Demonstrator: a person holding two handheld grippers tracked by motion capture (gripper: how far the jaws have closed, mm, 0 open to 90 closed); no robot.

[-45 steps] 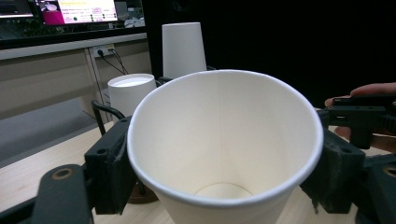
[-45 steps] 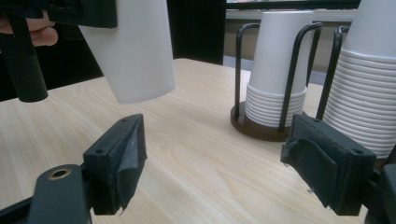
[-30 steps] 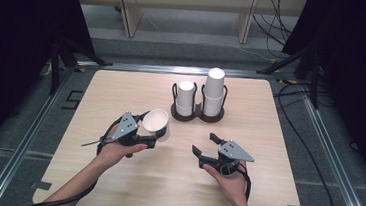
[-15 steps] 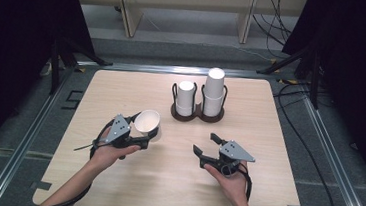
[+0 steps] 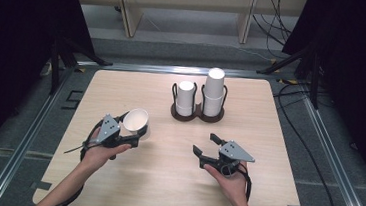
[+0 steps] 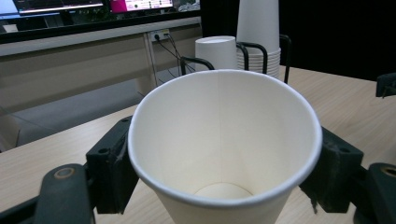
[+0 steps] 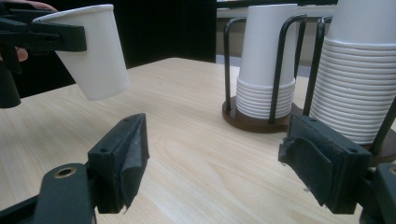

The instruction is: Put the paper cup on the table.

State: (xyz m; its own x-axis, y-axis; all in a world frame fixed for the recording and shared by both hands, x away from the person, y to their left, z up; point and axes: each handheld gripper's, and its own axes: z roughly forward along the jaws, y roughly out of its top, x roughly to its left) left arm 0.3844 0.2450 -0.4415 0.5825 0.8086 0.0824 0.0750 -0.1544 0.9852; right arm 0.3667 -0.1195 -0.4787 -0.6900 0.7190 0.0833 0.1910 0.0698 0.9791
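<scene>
The left tongs (image 5: 135,135) are clamped on a single white paper cup (image 5: 135,121), one jaw on each side of the cup wall just under the rim, as the left gripper view confirms with the cup (image 6: 224,149) seated between both black jaws. The cup is held mouth up and tilted, clear of the wooden surface (image 5: 164,181), at about 9 o'clock from the surface's centre in the high view; in the right gripper view the same cup (image 7: 91,58) hangs above the surface at about 10 o'clock, its base not touching the wood. The right tongs (image 5: 206,144) stand open with nothing between the jaws, which have just been narrowing slightly; they sit at about 4 o'clock from the centre, pointing toward 11 o'clock, and the right gripper view shows bare wood in the gap (image 7: 212,158). A dark two-bay wire cup holder (image 5: 197,115) stands at 12 o'clock on the surface, well apart from both tongs. Its left bay carries a shorter stack of inverted cups (image 5: 186,98); its right bay carries a taller stack (image 5: 214,93). The two stacks stand upright, just beside each other. The person's left hand (image 5: 99,151) and right hand (image 5: 229,180) grip the tool bodies from the near edge.
</scene>
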